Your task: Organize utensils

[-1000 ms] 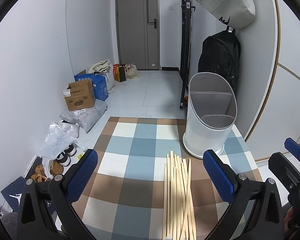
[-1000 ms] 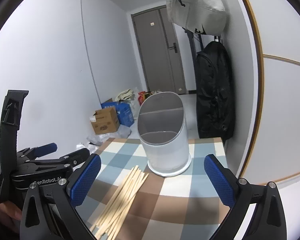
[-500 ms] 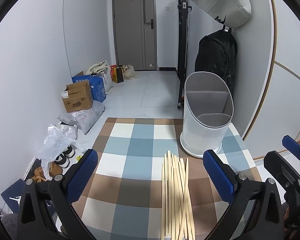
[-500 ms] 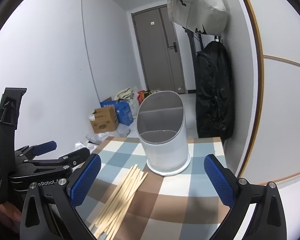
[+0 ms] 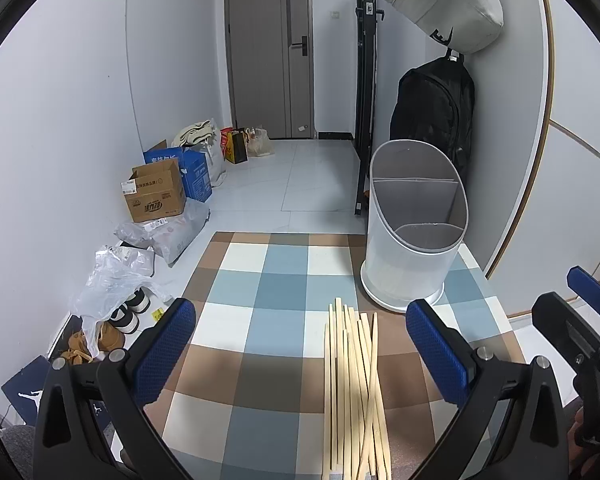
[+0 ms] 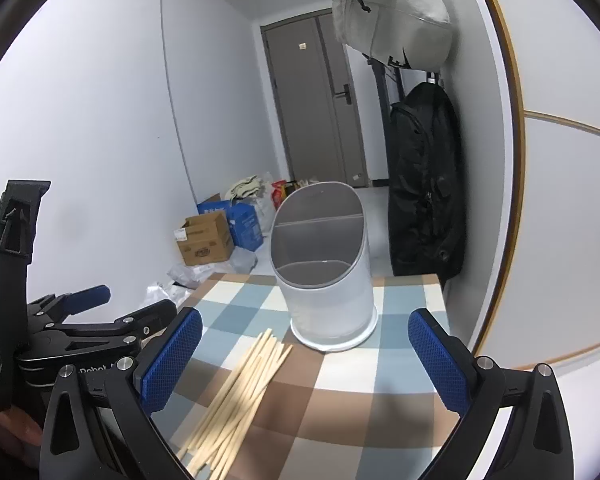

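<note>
Several pale wooden chopsticks point(image 5: 354, 392) point(image 6: 240, 392) lie in a loose bundle on the checked tablecloth point(image 5: 276, 320) point(image 6: 396, 368). Behind them stands a white oval utensil holder point(image 5: 414, 232) point(image 6: 326, 264) with grey divided compartments, nothing visible inside. My left gripper point(image 5: 300, 356) hovers open over the cloth, the bundle between its blue pads nearer the right one. My right gripper point(image 6: 305, 360) is open too, with the holder beyond it and the chopsticks near its left pad. The left gripper point(image 6: 80, 320) shows at the left of the right wrist view; the right gripper point(image 5: 580, 320) shows at the far right of the left wrist view.
The table ends just behind the holder, with a wall and curved wooden trim point(image 5: 540, 160) on the right. A black backpack point(image 5: 432, 120) and a grey bag point(image 5: 444, 4) hang there. Boxes point(image 5: 156, 192), bags and shoes point(image 5: 128, 308) sit on the floor to the left.
Both grippers have drifted slightly back and up; the chopsticks and holder sit a little lower in view. Both stay open and nothing was grasped.
</note>
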Tool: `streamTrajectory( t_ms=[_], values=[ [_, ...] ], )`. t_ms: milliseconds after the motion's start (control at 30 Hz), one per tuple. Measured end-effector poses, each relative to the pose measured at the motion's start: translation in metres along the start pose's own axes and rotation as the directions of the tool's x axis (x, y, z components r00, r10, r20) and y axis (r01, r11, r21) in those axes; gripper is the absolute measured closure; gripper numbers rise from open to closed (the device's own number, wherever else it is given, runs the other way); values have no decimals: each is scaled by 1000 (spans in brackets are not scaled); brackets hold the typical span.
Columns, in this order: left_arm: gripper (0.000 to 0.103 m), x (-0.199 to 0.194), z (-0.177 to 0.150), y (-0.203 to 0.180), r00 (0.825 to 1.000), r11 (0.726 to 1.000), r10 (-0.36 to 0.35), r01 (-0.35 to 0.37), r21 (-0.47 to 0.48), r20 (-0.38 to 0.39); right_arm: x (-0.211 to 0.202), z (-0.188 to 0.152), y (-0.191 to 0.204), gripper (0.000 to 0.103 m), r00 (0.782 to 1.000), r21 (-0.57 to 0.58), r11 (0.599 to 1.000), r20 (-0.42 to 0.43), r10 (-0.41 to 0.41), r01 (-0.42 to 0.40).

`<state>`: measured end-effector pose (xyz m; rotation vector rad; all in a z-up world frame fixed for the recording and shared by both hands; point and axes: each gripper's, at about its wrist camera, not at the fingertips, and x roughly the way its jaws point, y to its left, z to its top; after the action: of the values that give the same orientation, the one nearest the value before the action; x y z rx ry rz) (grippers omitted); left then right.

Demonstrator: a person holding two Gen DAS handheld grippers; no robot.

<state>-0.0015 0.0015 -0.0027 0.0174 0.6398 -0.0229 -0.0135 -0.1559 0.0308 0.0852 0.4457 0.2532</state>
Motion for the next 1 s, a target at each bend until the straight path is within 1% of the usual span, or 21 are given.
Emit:
streamTrajectory(
  t_ms=[367, 567, 767, 1000],
  values=[
    [1, 1, -3, -2, 1000, 1000, 8, -8, 7, 2, -1, 2, 0, 0, 1000, 3, 1000, 4, -5, 5],
    [1, 2, -5, -1, 1000, 1000, 8, -8, 0, -9, -1, 2, 0, 0, 1000, 5, 1000, 1, -5, 5],
    [1, 4, -5, -2, 1000, 1000, -3, 3, 3, -21, 1, 2, 2, 0, 1000, -3, 1000, -16, -7, 7],
    [1, 15, -4, -1, 998, 1000, -21, 20, -6, -54, 13, 1, 2, 0, 999, 2, 1000, -49, 18, -17]
  ],
)
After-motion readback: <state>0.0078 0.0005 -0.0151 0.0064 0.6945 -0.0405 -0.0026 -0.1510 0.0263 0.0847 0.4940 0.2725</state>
